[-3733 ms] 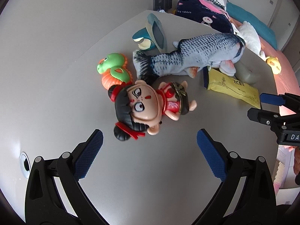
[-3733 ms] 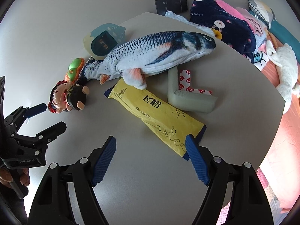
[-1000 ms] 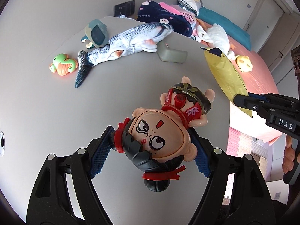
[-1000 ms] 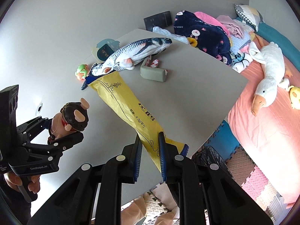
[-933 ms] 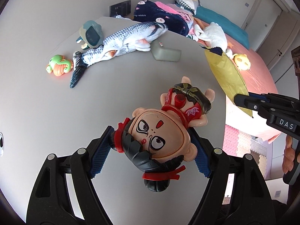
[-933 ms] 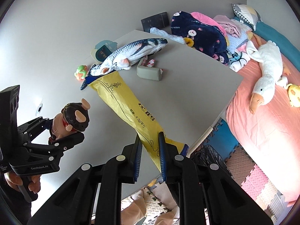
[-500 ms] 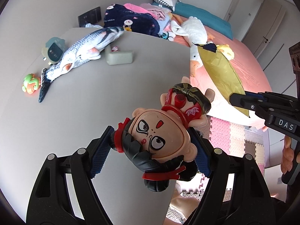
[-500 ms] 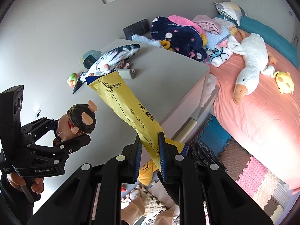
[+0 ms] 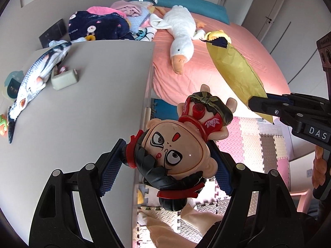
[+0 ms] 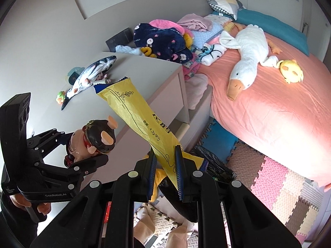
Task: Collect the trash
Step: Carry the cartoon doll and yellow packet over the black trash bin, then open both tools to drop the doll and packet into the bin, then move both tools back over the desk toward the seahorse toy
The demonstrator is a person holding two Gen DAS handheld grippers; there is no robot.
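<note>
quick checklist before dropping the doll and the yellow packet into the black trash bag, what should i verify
1. Left gripper grip on the cartoon doll: ok, both pads press the head.
2. Right gripper grip on the yellow packet: ok, jaws shut on its lower end.
3. Both items clear of the table: ok, both are lifted; the doll hangs at the table's edge.
4. Black trash bag located: ok, on the floor beside the table, just beyond the right gripper.
5. Bag mouth open and facing up: cannot tell, the gripper and packet cover it.
6. Packet lined up with the bag: not ok, its long upper end still points back over the table.
</note>
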